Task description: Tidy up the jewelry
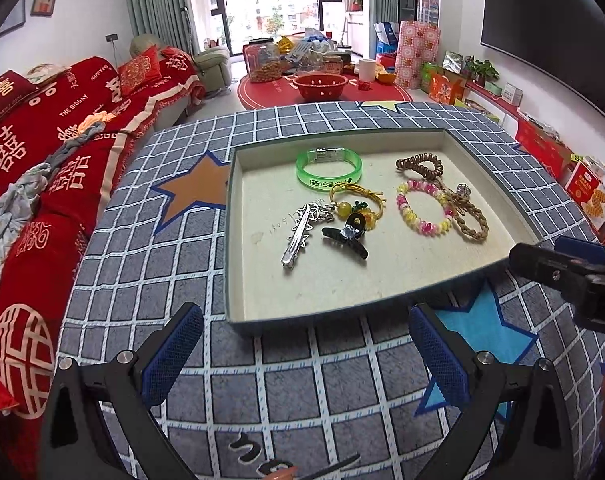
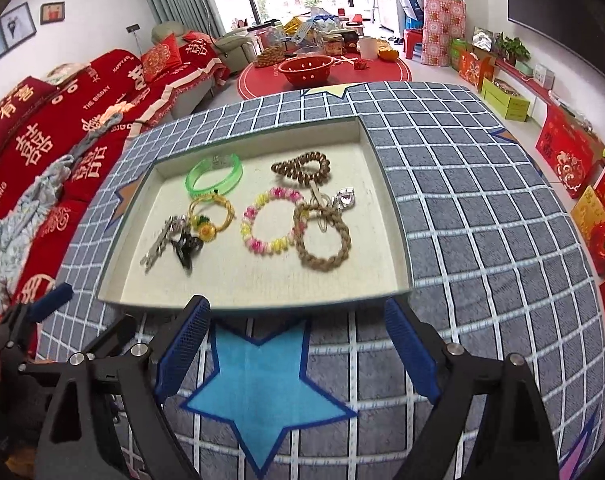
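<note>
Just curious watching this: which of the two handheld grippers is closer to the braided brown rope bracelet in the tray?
Right. The right gripper hovers open at the tray's near rim, almost facing the braided brown rope bracelet. The left gripper, also open, sits further left, nearer the silver hair clip.

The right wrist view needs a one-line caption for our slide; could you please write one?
Open right gripper poised before a shallow tray of bracelets and hair clips on a checked cloth.

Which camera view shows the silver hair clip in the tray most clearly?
The left wrist view: the silver hair clip is sharp there, lying beside the black claw clip. In the right wrist view it is blurred and smaller, near the tray's left wall.
</note>
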Demonstrator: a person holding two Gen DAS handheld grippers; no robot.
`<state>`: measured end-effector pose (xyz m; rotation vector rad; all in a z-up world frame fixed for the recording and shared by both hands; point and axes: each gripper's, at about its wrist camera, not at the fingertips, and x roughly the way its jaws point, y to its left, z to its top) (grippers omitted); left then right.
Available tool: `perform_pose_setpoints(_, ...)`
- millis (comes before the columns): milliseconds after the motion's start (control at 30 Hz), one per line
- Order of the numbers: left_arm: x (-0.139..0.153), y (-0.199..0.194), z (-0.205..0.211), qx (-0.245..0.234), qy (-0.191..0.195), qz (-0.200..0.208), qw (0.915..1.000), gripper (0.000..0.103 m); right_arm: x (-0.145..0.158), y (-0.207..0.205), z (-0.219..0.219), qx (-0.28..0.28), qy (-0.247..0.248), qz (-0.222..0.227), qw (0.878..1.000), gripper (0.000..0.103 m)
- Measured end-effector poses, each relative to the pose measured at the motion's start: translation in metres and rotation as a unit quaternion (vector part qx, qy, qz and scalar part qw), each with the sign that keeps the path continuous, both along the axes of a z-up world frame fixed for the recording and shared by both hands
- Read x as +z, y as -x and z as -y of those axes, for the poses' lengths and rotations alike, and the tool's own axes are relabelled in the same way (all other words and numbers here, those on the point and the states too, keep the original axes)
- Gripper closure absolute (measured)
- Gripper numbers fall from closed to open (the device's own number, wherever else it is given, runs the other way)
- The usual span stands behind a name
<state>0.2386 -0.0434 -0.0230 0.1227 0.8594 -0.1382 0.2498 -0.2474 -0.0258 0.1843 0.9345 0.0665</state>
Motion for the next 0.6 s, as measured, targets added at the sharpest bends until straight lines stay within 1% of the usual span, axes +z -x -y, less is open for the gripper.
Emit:
perform_pose_setpoints(233,0.000,0.033,-0.008,0.014,0.005,0.026,0.9995,0.000,-0.002,0.029,-0.001,-0.009,0.011,0.016,1.000,0.013)
perform_pose_setpoints(467,-0.002,0.054,-0.017,0.040,0.022,0.035,0.9983,0.000,-0.001,0.051,0.001,-0.026,0.018,0.040,0.999,0.013)
perform_pose_setpoints(600,0.001,0.066,-0.018,0.039,0.027,0.050,0.9976,0.000,0.000,0.064,0.002,-0.033,0.026,0.058,0.997,0.013)
